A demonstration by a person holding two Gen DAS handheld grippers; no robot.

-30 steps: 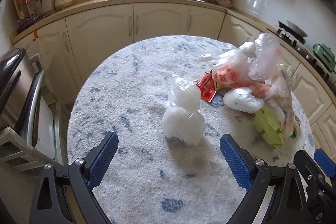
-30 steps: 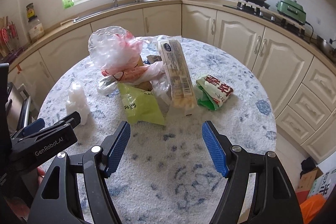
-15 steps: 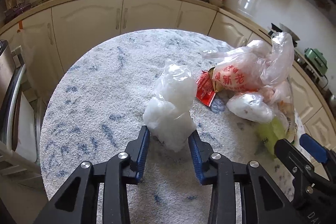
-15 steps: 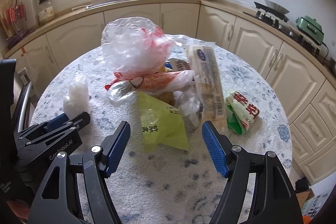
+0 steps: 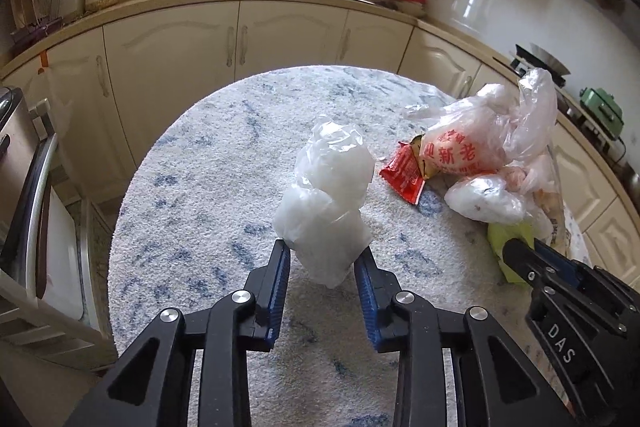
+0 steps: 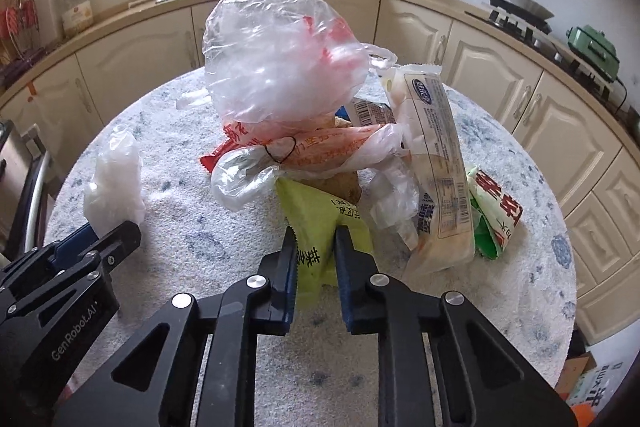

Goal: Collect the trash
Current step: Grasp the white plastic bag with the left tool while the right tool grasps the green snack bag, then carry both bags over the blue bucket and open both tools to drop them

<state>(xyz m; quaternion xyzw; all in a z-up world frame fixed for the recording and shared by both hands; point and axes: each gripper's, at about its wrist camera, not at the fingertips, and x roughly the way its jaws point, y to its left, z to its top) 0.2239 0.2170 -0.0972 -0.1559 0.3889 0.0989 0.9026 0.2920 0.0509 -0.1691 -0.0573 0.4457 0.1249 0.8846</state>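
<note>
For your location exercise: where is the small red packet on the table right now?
In the left wrist view, the red packet lies flat on the table, right of the crumpled white bag, touching the printed bag at the pile's left edge.

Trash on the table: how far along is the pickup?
Done: nothing looks collected; the whole pile is on the round table.
In hand: the left gripper is closing on the white crumpled bag; the right gripper is shut on the green wrapper.
Left: the clear bag, the long bread package, the red sachet, the red-and-green packet.
</note>
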